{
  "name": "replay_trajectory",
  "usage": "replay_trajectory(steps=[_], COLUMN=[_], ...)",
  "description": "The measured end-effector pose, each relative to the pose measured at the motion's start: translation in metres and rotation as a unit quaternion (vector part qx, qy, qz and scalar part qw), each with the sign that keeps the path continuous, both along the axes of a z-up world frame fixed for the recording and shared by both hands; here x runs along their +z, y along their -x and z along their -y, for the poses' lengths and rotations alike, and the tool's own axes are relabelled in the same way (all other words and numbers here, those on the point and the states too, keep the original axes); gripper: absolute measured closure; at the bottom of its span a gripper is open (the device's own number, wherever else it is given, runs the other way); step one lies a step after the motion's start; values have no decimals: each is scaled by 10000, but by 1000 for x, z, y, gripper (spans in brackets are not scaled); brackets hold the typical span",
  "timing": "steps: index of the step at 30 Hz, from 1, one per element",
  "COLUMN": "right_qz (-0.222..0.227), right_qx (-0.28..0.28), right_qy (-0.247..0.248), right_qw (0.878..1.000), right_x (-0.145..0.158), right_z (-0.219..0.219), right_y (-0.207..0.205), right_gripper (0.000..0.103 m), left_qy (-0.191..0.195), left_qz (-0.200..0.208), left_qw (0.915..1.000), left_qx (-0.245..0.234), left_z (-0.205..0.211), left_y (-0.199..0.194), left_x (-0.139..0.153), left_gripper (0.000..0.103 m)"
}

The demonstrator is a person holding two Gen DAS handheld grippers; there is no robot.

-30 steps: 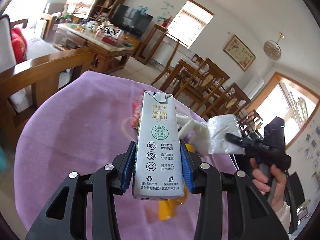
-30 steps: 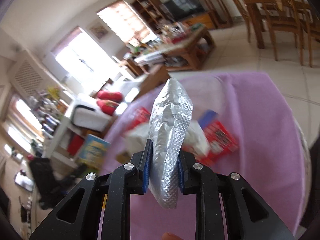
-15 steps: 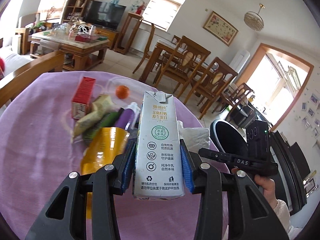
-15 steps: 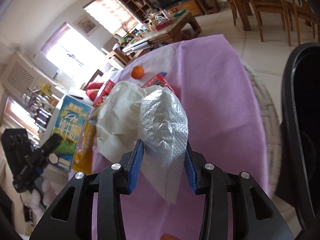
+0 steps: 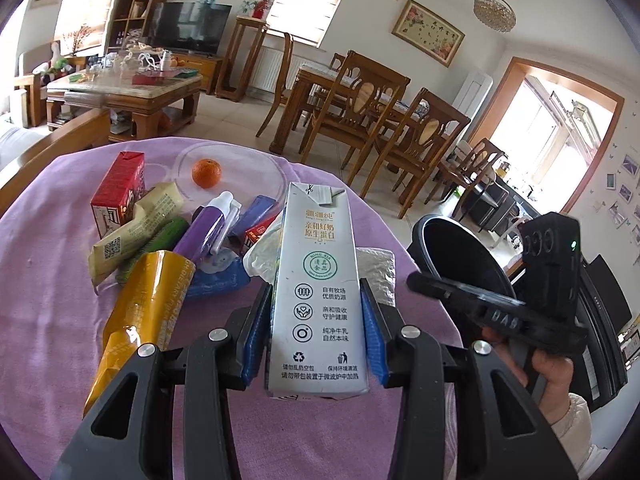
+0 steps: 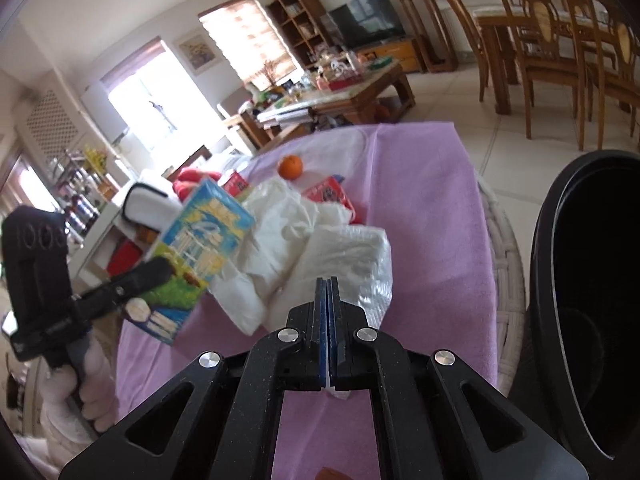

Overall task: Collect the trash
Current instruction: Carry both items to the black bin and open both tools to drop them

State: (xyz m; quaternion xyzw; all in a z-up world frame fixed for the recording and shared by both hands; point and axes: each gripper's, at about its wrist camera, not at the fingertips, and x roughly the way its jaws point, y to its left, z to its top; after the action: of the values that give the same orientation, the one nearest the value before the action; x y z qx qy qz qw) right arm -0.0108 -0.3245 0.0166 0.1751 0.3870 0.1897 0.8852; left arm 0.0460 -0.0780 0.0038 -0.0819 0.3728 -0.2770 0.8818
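L gripper (image 5: 317, 332) clamps upright milk carton (image 5: 316, 280) above purple cloth (image 5: 56, 312). R gripper (image 6: 328, 312) pressed fully together, pinching edge of silver bag (image 6: 360, 256) lying on cloth by white plastic (image 6: 280, 216). Black bin (image 6: 592, 300) just right of table. Other trash piled near orange (image 5: 206, 173).

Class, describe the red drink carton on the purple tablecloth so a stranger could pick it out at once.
Find the purple tablecloth with its pile of wrappers. At the pile's far left edge, left of the orange, stands the red carton. It is the only upright red box; its neighbours are flat, crumpled packets.
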Motion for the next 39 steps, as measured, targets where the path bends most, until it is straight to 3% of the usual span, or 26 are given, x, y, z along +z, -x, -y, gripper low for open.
replay_trajectory(steps=[2,3,4,6,8,9,14,22,28,31,34,39], right_qz=[10,-77,-187,-455,-639,-711,-418,836,1519,1544,1273,941], right_qx=[-199,-203,-150,-112,-202,-86,-205,-715,-1814,-2406,-2891,-3371], right_qy=[-37,-73,-301,-390,147,187,103,-303,353,826,1224,1397], right_qw=[9998,9997,9993,9981,9976,9973,9989,9935,9710,9547,9409,9263], right_x=[3,2,-2,-13,-23,-28,-19,56,85,81,64,23], right_z=[8,10,12,9,-2,-7,-7,44,102,128,150,189], right_y=[-10,-17,-25,-42,-56,-59,-47,16,74,96,106,125], right_gripper=[79,35,13,16,46,65,85,87,87,87,87,87], left_qy=[-30,-29,-41,-57,-45,-38,-39,81,208,308,417,439], left_qz=[-41,-51,-52,-37,-37,-37,-15,306,540,501,339,-187], left_qw=[10000,10000,10000,10000,10000,10000,10000,9995,9978,9958,9918,9811], left_qx=[24,29,32,32,34,37,34,54,-313,-706,-1160,-1873], left_z=[1,3,3,3,4,4,3,6,44,84,136,229], left_y=[-1,-1,-1,-1,-1,-1,1,17,33,38,36,30], left_x=[-3,-3,-4,-3,-3,-3,-3,21,50,52,43,12], left_gripper=[62,62,62,62,62,62,62,62,62,62,62,62])
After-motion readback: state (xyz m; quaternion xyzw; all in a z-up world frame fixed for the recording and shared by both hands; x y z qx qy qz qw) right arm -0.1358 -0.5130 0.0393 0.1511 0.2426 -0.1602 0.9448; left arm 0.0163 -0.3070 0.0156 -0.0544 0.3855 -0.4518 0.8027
